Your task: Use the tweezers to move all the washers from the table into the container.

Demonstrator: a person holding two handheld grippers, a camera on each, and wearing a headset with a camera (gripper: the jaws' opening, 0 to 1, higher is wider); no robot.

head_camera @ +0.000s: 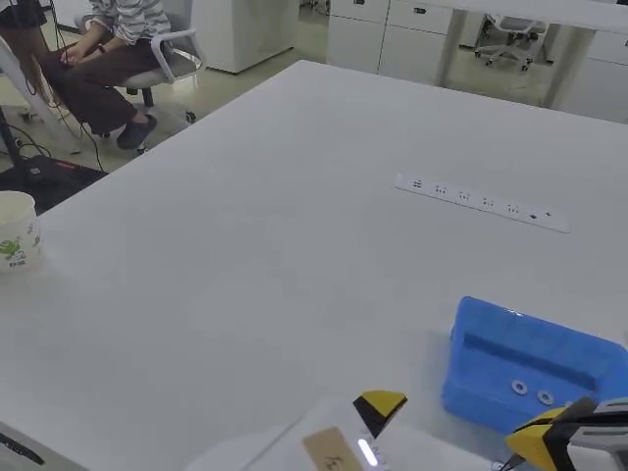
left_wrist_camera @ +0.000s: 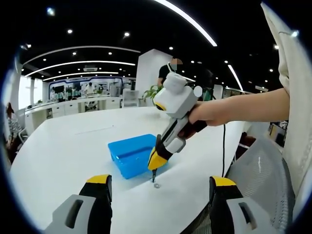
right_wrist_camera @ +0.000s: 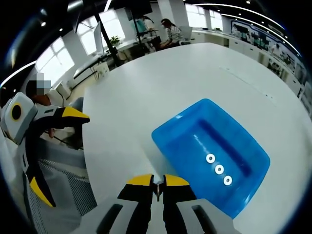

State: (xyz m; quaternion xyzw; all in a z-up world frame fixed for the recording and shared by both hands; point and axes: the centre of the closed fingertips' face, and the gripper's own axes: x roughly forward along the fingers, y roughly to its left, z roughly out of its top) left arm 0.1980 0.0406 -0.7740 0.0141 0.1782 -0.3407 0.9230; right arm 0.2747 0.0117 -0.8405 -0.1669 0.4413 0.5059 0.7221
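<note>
While three washers (right_wrist_camera: pixel 219 169) already lie in the blue container (right_wrist_camera: pixel 180 130), one washer (left_wrist_camera: pixel 156 185) waits on the counter (left_wrist_camera: pixel 73 146) just beside it, under the tweezers (left_wrist_camera: pixel 152 174) clamped in your right tool (right_wrist_camera: pixel 158 181); your left tool (left_wrist_camera: pixel 159 179) gapes wide.

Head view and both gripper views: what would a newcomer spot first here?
The bright blue plastic container on the white table stands out first, with three small metal washers lying in a row inside it. Next, in the left gripper view, the right gripper, clamped on thin dark tweezers, points down at one lone washer on the table near the container.
</note>
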